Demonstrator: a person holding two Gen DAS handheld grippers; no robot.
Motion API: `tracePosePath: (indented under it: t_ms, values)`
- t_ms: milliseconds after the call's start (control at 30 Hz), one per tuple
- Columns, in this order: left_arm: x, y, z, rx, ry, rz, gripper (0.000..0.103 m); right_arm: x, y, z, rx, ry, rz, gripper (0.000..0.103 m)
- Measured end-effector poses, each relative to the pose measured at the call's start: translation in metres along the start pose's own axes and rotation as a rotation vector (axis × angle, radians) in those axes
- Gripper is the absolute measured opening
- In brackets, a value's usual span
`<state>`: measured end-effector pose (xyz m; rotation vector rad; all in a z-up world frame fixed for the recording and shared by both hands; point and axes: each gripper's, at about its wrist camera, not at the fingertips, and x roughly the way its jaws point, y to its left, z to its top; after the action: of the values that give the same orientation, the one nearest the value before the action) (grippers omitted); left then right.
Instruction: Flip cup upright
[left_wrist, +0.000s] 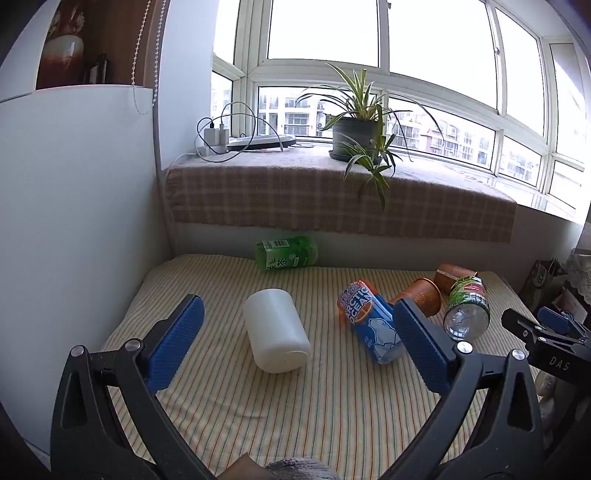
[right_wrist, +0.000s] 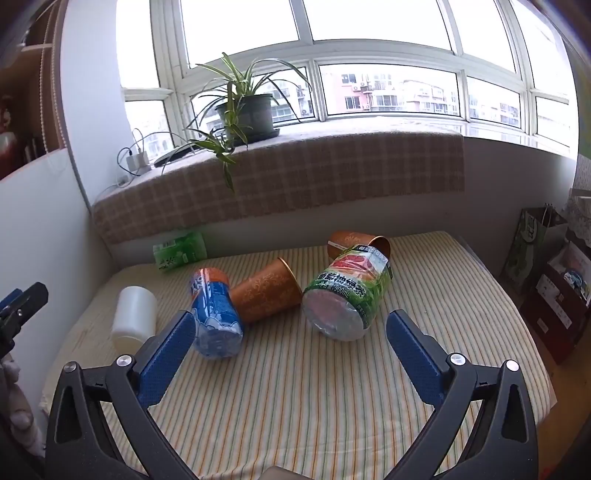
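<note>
Both tools gape wide, holding nothing. Between the left tool's (left_wrist: 295, 339) fingers the white cup (left_wrist: 276, 329) lies on its side on the striped mattress (left_wrist: 314, 406), bare fabric around it. Ahead of the right tool (right_wrist: 291, 343) lie an orange cup (right_wrist: 266, 290) and bottles, touching.

I'm in someone's home, a lived-in room by a bay window (left_wrist: 369, 37) that looks out on apartment blocks. A plaid blanket (left_wrist: 332, 199) covers the sill, where a potted spider plant (left_wrist: 356, 129) and phone chargers (left_wrist: 216, 136) sit. Below me lies a striped mattress (left_wrist: 295, 406), shopping bags (right_wrist: 532, 243) past its right edge
</note>
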<state>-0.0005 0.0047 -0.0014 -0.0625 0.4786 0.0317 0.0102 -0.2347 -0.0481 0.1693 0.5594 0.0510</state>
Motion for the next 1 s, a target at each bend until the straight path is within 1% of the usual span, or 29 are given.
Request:
tracePosePath:
  t_ms: [333,1000]
  values:
    - [-0.007,-0.0038,-0.0024,0.011,-0.002,-0.004,0.103,-0.001,-0.0026,-0.0013,0.009,0.005,-0.002,0.102]
    - [-0.0072,-0.002,-0.0026,0.011,0.0,-0.014,0.103,0.0006,-0.0038,-0.0014,0.013,0.018,-0.002,0.102]
